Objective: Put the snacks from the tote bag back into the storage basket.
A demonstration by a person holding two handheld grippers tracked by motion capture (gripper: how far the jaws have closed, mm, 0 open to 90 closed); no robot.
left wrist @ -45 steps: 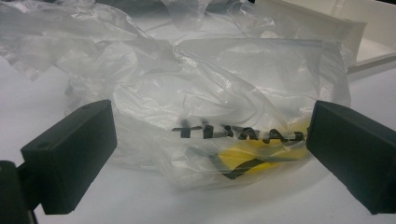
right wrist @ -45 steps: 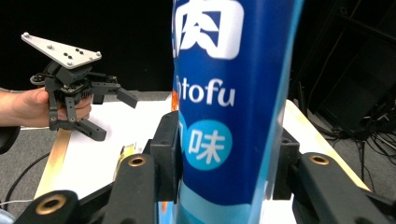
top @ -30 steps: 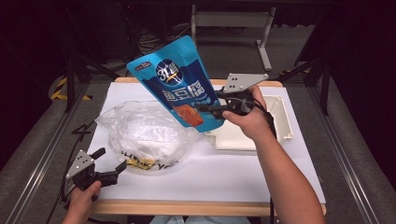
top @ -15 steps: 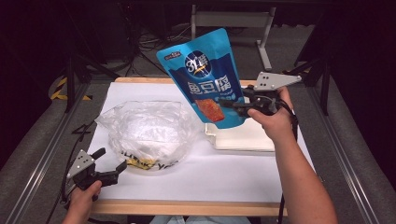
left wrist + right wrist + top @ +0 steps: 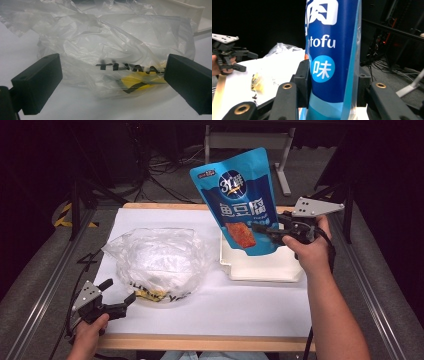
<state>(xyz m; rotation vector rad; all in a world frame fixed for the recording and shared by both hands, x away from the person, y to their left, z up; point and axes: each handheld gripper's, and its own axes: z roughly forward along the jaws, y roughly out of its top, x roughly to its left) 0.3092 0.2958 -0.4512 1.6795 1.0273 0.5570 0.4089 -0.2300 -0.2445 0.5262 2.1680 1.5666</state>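
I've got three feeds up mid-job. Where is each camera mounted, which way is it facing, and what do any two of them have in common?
High view: above the person's side, facing forward and down on the white-covered table; both forearms and both grippers show.
Left gripper view: rides the left gripper, level with the table, facing the crumpled clear plastic bag; its two black fingers stand open.
Right gripper view: rides the right gripper, shut on the tall blue snack pouch; the left gripper shows farther off.
Shared: the high and left gripper views both show the white rectangular tray.
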